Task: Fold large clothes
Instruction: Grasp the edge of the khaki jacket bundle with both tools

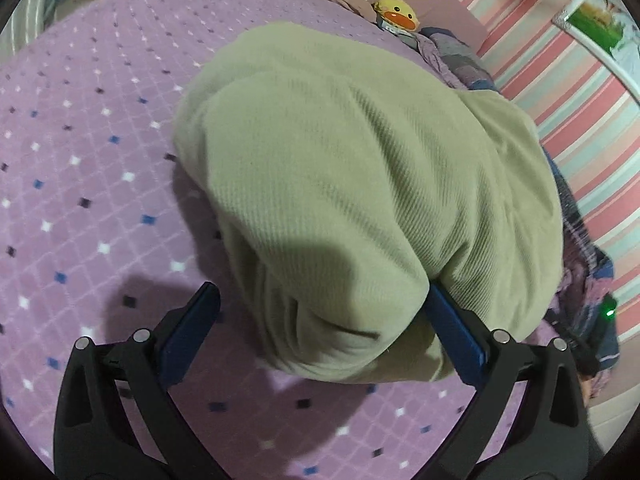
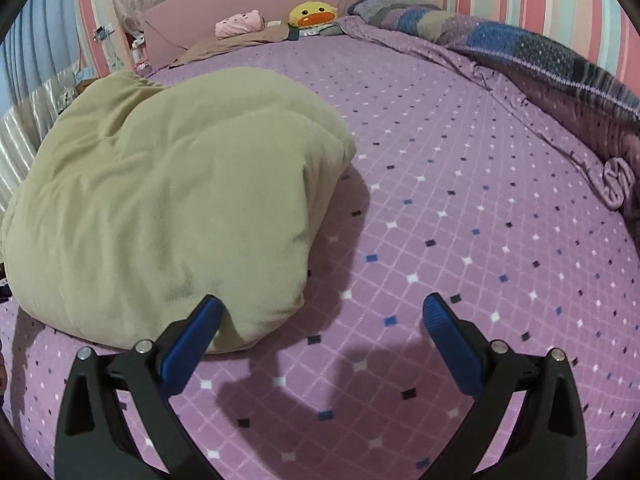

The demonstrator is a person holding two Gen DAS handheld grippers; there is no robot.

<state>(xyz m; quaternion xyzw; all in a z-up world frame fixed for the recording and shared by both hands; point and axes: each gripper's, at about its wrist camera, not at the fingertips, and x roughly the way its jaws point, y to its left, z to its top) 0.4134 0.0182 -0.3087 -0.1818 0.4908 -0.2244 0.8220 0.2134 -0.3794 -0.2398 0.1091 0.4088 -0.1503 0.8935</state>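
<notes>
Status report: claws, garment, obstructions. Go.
Left claw open, straddling green garment. Right claw open, beside garment. Garment bunched on bed. Nothing blocking.

- A bulky olive-green ribbed knit garment [image 1: 352, 184] lies heaped on a purple diamond-patterned bed [image 1: 88, 184].
- The left tool [image 1: 320, 320], blue-padded jaws spread wide, straddles the garment's near edge.
- A yellow duck plush toy [image 1: 396, 14] sits beyond.
</notes>
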